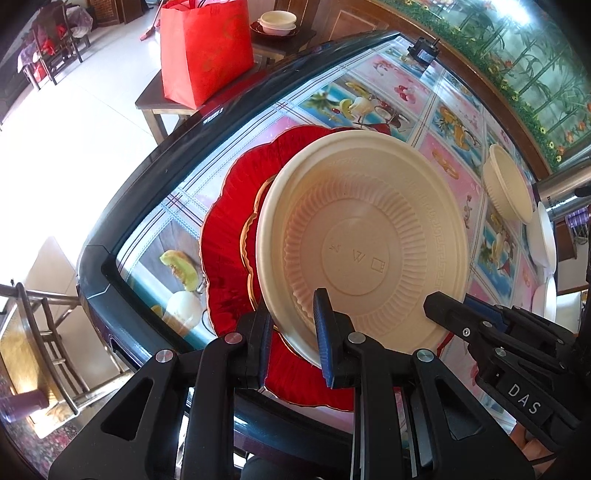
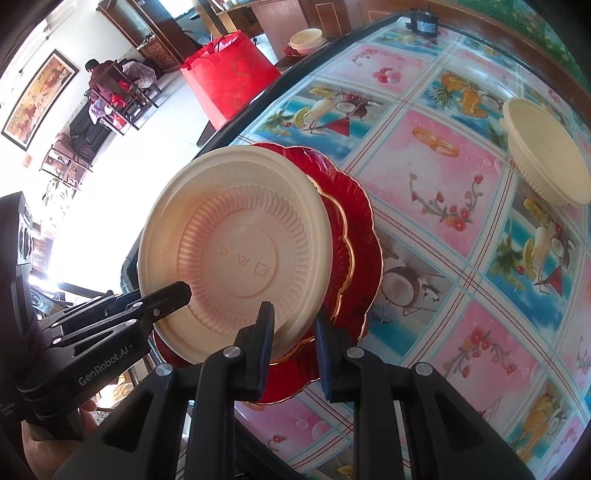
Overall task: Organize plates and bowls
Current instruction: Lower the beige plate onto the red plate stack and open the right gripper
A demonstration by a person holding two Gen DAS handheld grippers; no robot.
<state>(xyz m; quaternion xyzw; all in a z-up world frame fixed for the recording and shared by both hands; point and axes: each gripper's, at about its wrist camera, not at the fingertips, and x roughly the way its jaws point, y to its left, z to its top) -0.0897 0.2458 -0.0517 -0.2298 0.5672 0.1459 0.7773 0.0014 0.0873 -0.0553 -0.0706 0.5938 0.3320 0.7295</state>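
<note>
Our left hand-held gripper point(image 1: 293, 325) is closed on the near rim of the cream bowl point(image 1: 364, 245), one blue-padded finger inside the rim and the other outside it. Our right hand-held gripper point(image 2: 293, 334) grips the same bowl point(image 2: 236, 251) at another part of its near rim, jaws narrow with the rim pinched between them. In each wrist view we see the other gripper's fingers coming in from the side against the bowl's edge: the right one point(image 1: 443, 304) at the lower right, the left one point(image 2: 173, 293) at the lower left.

The bowl is tilted, its ribbed inner wall and flat, embossed bottom facing our cameras. It lies over a red plate point(image 1: 229, 236) with a scalloped gold-trimmed edge, which sits near the edge of the tabletop point(image 1: 402, 99); we cannot tell whether the bowl's far side touches the plate point(image 2: 354, 229). The tabletop point(image 2: 424, 166) carries a glossy cloth printed with fruit, drink and flower panels in pink and blue, framed by a dark border.

Farther out on the cloth, well apart from the plate, stands a second cream bowl point(image 2: 546, 155), upright; in the left view it point(image 1: 508, 184) shows near the right edge, with more white dishes point(image 1: 543, 240) beside it. Beyond the tabletop a red bag point(image 1: 207, 48) rests on a low wooden stand, and another pale bowl point(image 1: 277, 22) sits on a dark plate behind it.
</note>
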